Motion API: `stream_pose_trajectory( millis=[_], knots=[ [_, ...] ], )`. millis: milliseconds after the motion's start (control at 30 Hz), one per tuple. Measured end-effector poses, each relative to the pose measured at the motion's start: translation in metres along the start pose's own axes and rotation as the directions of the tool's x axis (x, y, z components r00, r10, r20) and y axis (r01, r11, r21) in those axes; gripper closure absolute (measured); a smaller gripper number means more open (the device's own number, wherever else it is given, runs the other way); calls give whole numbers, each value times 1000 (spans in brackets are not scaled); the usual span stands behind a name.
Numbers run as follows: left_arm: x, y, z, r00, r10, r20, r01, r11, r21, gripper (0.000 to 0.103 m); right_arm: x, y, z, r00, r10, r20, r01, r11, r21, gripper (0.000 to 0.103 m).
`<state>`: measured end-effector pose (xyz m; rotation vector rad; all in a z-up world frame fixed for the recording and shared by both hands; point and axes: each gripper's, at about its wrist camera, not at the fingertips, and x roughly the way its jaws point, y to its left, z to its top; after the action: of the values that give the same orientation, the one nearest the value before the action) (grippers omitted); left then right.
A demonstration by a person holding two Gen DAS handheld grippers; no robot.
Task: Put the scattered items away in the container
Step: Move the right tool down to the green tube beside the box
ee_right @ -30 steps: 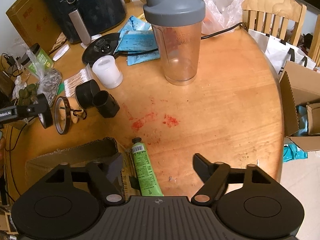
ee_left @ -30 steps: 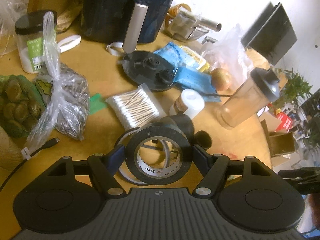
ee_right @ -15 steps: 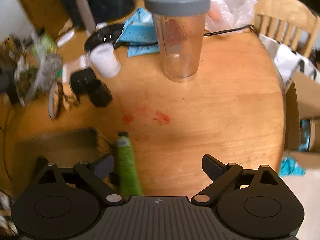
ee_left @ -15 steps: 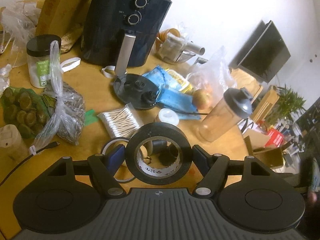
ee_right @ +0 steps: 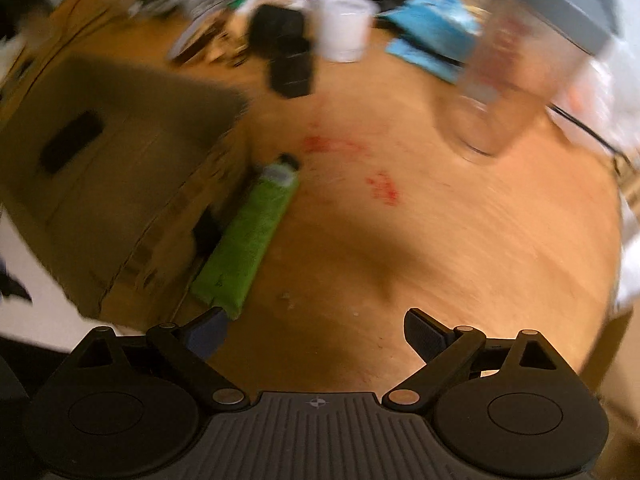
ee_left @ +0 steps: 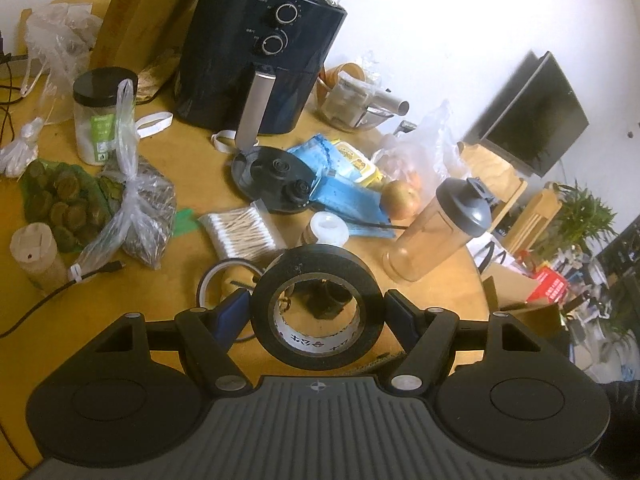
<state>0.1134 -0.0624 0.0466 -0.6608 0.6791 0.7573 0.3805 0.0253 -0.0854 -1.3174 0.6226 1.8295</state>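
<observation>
A black tape roll (ee_left: 316,262) hangs above the wooden table (ee_left: 100,320), and my left gripper (ee_left: 318,314) is shut on its sides. A thinner tape ring (ee_left: 212,280) lies on the table just beyond it. In the blurred right wrist view, a green tube (ee_right: 248,236) lies on the table along the side of an open cardboard box (ee_right: 120,152). My right gripper (ee_right: 314,328) is open and empty just above the table. Its left finger is close to the tube's flat end.
Cotton swabs (ee_left: 244,232), a white jar (ee_left: 328,228), a shaker bottle (ee_left: 440,232), blue packets (ee_left: 344,184), an air fryer (ee_left: 260,48) and bagged food (ee_left: 136,208) crowd the far table. Small black items (ee_right: 288,52) sit beyond the box. Red smears (ee_right: 384,188) mark the bare wood.
My left gripper has risen with the tape roll, clear of the ring below. My right gripper opened wider, rolled, and sank toward the table beside the green tube.
</observation>
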Motion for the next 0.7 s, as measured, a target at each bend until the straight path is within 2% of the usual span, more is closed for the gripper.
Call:
stream_pose_trajectory(
  millis=[167, 333, 600, 700],
  knots=[
    [-2, -1, -6, 1000, 14, -3, -14, 1000, -18, 31, 11, 15, -1, 999, -32, -14, 30, 992, -120, 8],
    [-1, -1, -8, 1000, 27, -9, -27, 999, -36, 31, 13, 10, 5, 999, -36, -8, 35, 994, -105, 7],
    [1, -2, -9, 999, 36, -13, -37, 998, -53, 31, 17, -15, 10, 993, -116, -10, 115, 993, -41, 7],
    [1, -2, -9, 999, 38, -11, -38, 998, -55, 31, 15, -21, 10, 994, -108, -10, 107, 994, -31, 7]
  ],
)
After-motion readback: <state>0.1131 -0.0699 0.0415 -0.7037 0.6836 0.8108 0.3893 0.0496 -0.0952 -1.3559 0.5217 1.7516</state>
